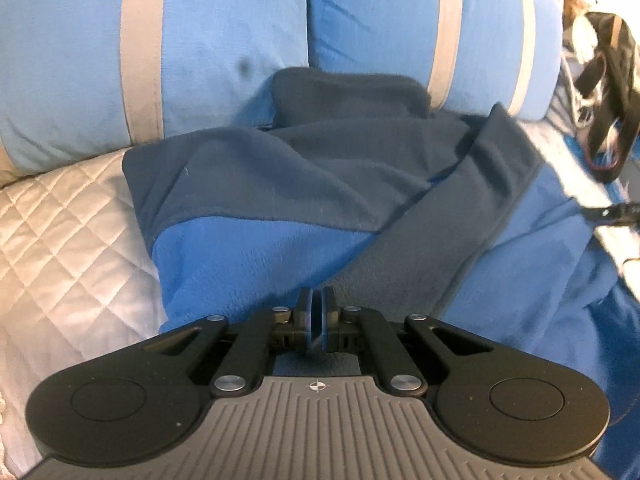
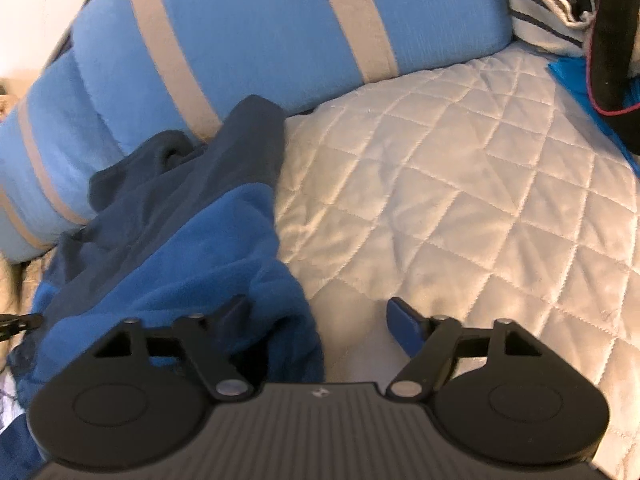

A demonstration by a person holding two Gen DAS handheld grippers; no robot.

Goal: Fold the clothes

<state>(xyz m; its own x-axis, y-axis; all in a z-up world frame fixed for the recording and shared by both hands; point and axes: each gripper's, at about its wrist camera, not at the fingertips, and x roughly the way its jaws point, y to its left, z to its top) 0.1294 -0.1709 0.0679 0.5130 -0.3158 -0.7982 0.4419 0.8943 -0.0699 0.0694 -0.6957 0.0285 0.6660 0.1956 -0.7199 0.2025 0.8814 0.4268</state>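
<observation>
A two-tone blue fleece garment [image 1: 304, 184] lay on the white quilted bedspread [image 2: 460, 184] against striped blue pillows [image 1: 208, 40], just ahead of the closed left gripper [image 1: 318, 316]; the right gripper [image 2: 320, 320] stood apart, fleece between its fingers.

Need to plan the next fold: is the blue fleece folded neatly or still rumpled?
Rumpled. The fleece lies bunched on the quilt, a dark band crossing it diagonally with uneven creases, its top edge heaped against the pillows.
</observation>
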